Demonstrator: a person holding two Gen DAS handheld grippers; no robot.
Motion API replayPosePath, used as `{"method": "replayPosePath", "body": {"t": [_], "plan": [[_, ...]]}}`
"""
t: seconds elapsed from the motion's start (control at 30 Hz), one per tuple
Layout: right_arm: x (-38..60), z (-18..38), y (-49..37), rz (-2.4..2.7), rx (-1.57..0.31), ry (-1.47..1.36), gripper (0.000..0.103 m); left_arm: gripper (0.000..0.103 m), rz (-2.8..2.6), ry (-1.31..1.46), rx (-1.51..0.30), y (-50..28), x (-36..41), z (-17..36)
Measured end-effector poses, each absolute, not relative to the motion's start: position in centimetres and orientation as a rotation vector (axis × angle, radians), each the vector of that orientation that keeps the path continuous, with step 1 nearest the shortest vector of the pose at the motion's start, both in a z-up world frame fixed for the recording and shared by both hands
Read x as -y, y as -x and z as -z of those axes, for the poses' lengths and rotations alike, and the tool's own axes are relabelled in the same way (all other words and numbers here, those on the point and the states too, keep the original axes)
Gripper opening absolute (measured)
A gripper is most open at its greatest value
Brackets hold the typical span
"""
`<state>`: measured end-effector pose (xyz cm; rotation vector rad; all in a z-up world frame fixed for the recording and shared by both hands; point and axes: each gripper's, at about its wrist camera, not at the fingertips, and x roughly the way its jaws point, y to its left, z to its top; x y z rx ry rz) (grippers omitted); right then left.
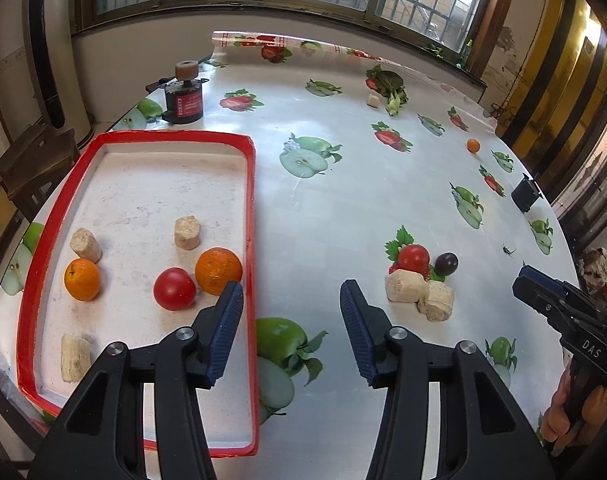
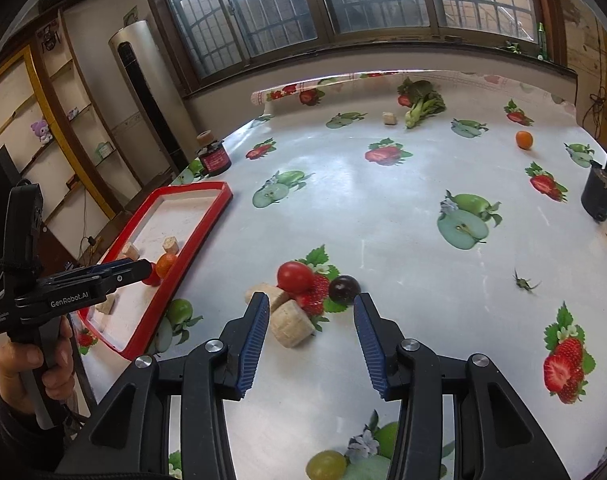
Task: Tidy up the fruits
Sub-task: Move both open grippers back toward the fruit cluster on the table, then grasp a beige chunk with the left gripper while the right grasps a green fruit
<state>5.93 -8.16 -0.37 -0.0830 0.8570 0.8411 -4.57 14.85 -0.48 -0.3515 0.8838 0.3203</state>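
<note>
Since we've got both the left gripper (image 1: 291, 292) and right gripper (image 2: 311, 308) partly open and holding nothing, the risk's ahead: the loose tomato (image 2: 296, 277) sits on the table (image 2: 383, 184) touching two cork chunks (image 2: 291, 326) beside a dark plum (image 2: 344, 289), well apart from the red tray (image 1: 251, 184), so a sloppy grab could send it rolling.

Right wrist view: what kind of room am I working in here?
Most likely a home dining or living room. A round table under a fruit-print oilcloth sits below barred windows, with a floor-standing air conditioner and shelves holding a plush toy along the wall.
</note>
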Motion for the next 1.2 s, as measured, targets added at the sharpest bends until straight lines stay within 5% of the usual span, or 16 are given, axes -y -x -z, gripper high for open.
{"method": "replayPosePath", "body": {"t": [0.6, 1.2], "plan": [[15.2, 3.2, -4.4, -0.739, -0.923, 0.049, 0.046, 0.049, -0.194, 0.319, -0.949, 0.6, -9.3, 3.0], [11.0, 7.1, -0.3, -0.852, -0.994, 0.26, 0.045, 0.049, -0.125, 0.32, -0.995, -4.2, -7.9, 5.3]]}}
